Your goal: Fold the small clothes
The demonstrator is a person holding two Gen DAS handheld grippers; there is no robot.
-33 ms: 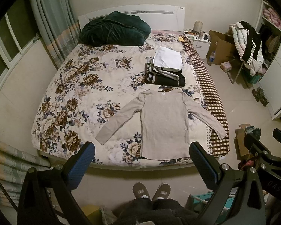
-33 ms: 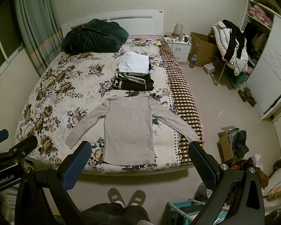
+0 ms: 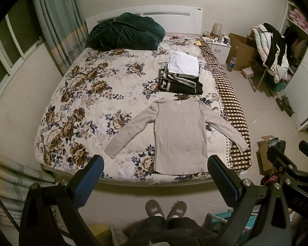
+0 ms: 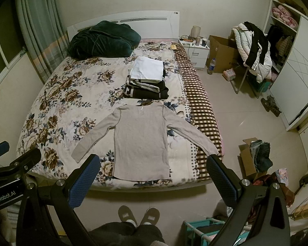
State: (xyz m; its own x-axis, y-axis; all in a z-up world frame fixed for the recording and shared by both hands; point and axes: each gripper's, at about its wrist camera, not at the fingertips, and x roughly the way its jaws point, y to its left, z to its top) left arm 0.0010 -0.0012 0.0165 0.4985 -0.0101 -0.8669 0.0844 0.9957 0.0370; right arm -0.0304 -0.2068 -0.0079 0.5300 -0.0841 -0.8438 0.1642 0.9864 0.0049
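Note:
A beige long-sleeved top (image 3: 180,135) (image 4: 141,139) lies flat on the floral bed (image 3: 88,94) (image 4: 57,102), with both sleeves spread and the hem at the foot edge. Behind its collar sits a stack of folded clothes (image 3: 182,73) (image 4: 147,80) with a white piece on top. My left gripper (image 3: 155,164) is open and empty, held in the air in front of the bed's foot. My right gripper (image 4: 153,162) is likewise open and empty, beside the left one. Neither touches the top.
A dark green blanket (image 3: 125,32) is heaped at the headboard. A person's slippers (image 3: 166,209) stand on the floor at the bed's foot. To the right are a nightstand (image 4: 195,49), a cardboard box (image 4: 221,53), a chair piled with jackets (image 4: 254,49) and a box of jeans (image 4: 256,157).

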